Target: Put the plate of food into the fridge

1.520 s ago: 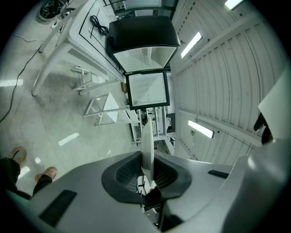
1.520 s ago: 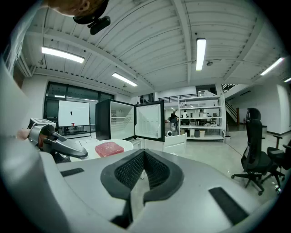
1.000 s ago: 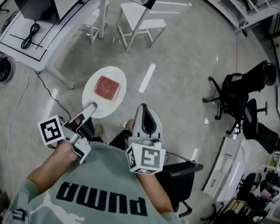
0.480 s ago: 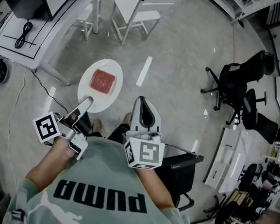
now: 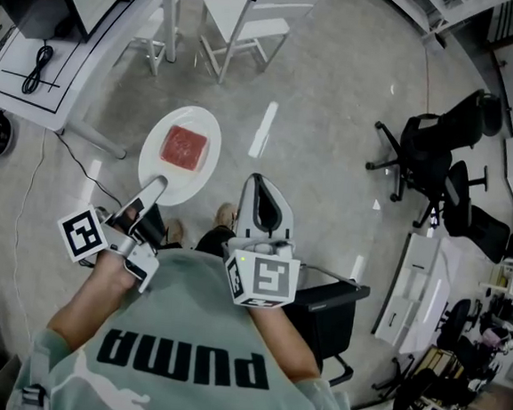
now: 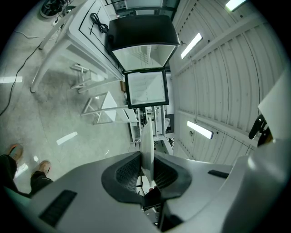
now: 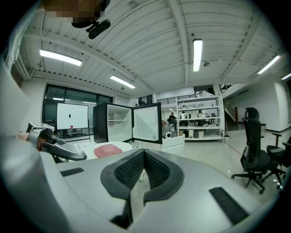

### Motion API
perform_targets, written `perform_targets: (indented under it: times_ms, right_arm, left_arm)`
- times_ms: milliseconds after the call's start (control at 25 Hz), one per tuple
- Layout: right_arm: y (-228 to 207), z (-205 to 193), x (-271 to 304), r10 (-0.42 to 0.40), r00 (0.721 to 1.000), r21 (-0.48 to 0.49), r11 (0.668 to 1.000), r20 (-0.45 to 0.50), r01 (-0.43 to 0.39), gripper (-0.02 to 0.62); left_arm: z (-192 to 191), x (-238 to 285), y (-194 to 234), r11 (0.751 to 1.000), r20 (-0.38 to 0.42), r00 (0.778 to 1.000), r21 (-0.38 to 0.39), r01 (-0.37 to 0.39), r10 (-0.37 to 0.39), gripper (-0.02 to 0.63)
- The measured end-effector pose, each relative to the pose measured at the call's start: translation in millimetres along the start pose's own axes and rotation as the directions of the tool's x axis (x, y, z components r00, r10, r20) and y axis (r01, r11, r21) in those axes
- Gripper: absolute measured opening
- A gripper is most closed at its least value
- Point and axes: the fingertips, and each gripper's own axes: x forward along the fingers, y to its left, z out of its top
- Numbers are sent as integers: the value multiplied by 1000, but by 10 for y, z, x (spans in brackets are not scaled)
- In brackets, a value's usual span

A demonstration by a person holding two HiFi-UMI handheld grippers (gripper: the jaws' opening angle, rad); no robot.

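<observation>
The plate (image 5: 180,155) of food (image 5: 183,147) is held over the floor (image 5: 335,117), clamped by its near rim in the left gripper (image 5: 150,192), and is best kept level until the open fridge (image 7: 111,123) is reached; the right gripper (image 5: 264,205) is closed on nothing.

Seen edge-on in the left gripper view, the plate (image 6: 146,132) keeps its food out of sight, its near rim buried between the jaws of the left gripper (image 6: 146,159). In the right gripper view, the body of the right gripper (image 7: 143,157) covers the plate's near part, and the base of the fridge (image 7: 109,123) is lost behind the plate. A person (image 7: 172,119) by the far shelves (image 7: 200,116) is too small to make out. The head view's bottom edge crops the shirt (image 5: 180,363); its top edge clips the white chair (image 5: 242,13).
</observation>
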Motion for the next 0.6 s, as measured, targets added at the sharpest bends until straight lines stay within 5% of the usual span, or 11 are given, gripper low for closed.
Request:
perform_targets:
  times_ms: [600]
  right_arm:
    - [-535, 249, 551, 87, 996, 8, 996, 12, -87, 5]
  left_arm:
    - [123, 595, -178, 999, 92, 995, 10, -32, 31, 51]
